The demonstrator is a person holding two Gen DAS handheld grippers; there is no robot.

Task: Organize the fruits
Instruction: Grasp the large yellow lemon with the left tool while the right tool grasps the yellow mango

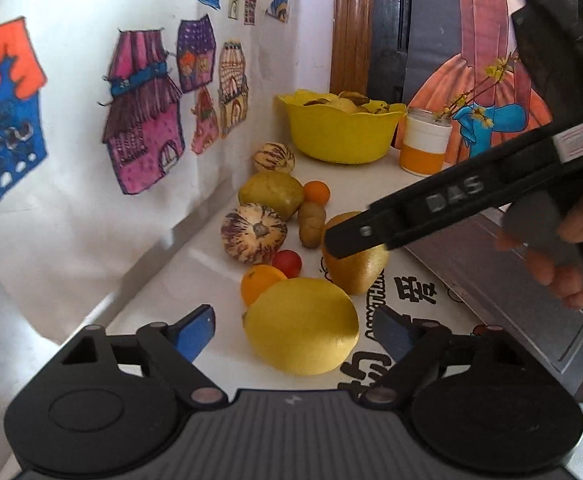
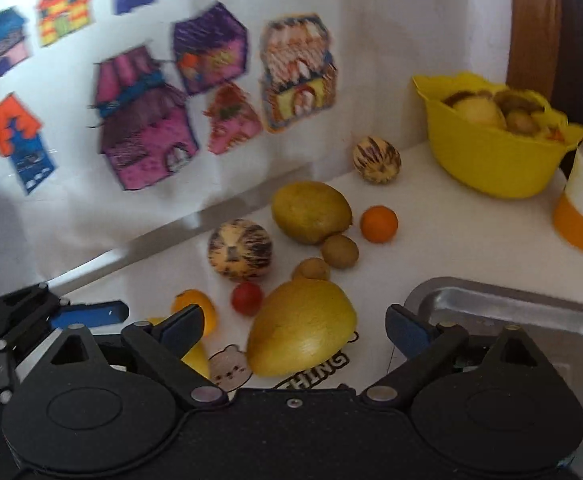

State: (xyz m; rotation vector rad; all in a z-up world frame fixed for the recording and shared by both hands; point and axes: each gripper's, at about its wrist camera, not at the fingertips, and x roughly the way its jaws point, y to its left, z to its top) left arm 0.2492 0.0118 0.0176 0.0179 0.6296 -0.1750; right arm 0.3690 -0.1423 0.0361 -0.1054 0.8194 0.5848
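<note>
A big yellow lemon [image 1: 303, 320] lies on the white counter between the blue pads of my open left gripper [image 1: 295, 332]; the pads do not touch it. My right gripper [image 2: 294, 330] is also open and straddles a yellow-green mango [image 2: 301, 328] beside the lemon. Behind them lie two striped melons [image 1: 253, 232] [image 1: 274, 157], a second mango [image 1: 271, 193], two small oranges [image 1: 260, 282] [image 1: 316, 192], a red tomato [image 1: 287, 263] and brown kiwis [image 1: 311, 224]. A yellow bowl [image 1: 339, 132] at the back holds more fruit.
A metal tray [image 2: 511, 312] sits on the right, next to the right gripper. An orange-and-white jar [image 1: 425, 146] with twigs stands beside the bowl. A wall papered with house drawings [image 1: 143, 112] runs close along the left. A hand [image 1: 559, 264] holds the right gripper.
</note>
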